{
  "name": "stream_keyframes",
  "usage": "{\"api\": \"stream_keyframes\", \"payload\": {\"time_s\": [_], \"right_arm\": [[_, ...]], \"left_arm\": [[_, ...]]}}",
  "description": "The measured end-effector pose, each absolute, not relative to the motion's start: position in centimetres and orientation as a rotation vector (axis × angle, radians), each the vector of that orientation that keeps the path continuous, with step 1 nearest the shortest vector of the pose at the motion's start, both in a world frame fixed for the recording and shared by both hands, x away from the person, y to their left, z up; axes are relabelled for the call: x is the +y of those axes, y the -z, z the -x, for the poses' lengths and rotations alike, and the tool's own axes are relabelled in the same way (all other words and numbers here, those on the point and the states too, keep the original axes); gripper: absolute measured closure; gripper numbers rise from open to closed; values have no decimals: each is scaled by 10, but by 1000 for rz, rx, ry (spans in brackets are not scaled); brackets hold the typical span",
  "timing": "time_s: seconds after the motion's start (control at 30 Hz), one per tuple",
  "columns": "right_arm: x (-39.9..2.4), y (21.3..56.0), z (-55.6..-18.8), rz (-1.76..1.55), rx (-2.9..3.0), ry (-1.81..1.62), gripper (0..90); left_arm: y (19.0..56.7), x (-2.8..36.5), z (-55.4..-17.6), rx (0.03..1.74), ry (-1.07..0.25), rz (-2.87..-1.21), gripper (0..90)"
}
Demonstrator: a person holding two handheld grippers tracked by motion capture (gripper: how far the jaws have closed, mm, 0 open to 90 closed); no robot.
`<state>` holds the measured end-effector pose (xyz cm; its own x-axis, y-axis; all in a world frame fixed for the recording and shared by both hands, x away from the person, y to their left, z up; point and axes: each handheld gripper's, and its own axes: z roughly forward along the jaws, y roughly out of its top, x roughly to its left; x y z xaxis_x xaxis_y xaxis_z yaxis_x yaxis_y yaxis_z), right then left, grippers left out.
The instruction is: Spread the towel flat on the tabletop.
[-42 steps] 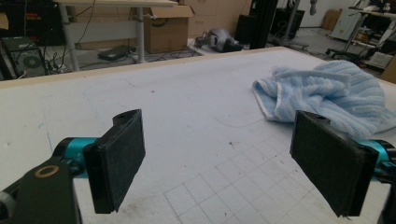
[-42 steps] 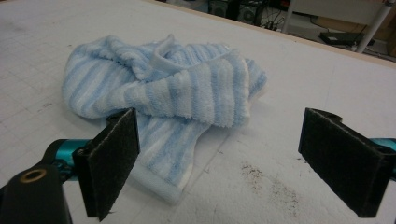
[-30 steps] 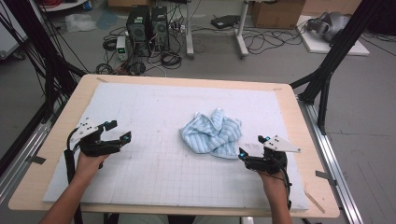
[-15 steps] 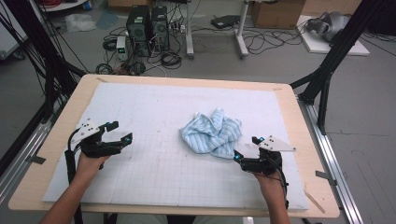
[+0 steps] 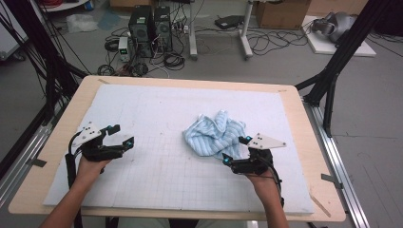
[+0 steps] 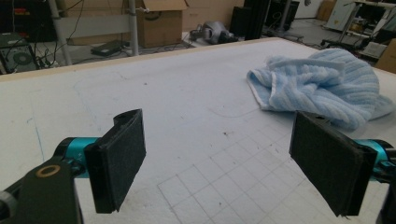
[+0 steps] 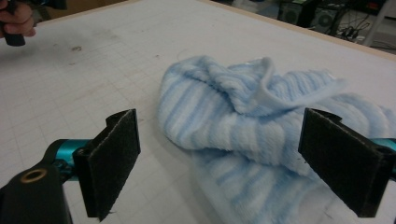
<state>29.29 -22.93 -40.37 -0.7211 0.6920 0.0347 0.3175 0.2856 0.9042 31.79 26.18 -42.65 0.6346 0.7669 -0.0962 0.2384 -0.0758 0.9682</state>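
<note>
On the white gridded mat (image 5: 157, 180), the right gripper (image 5: 236, 151) hangs wide open at the near edge of the crumpled blue towel (image 5: 215, 134) (left gripper (image 5: 121, 135) also wide, well apart), best closing on one loose hem, not the bunched folds.

Both forearms reach in from the near edge, the left gripper (image 5: 121, 135) and right gripper (image 5: 235, 149) each held with jaws spread wide.

A wooden-edged bench (image 5: 304, 142) topped by a white gridded mat (image 5: 157, 109) stands on grey floor (image 5: 370, 118) strewn with cables (image 5: 271, 42), computer towers (image 5: 151, 26) and cardboard boxes (image 5: 280, 12) behind.
</note>
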Motion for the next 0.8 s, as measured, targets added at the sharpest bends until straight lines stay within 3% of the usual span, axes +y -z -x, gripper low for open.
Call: {"api": "stream_keyframes", "payload": {"time_s": [0.5,0.8], "right_arm": [[-187,388,-329,-822,2268,-1318,120],[-161,407,-384,-836,2352,-935,153]], "left_arm": [[431,259,-321,848,-519,-1649,191],[433,258,-322,856,-511,-1667,195]]}}
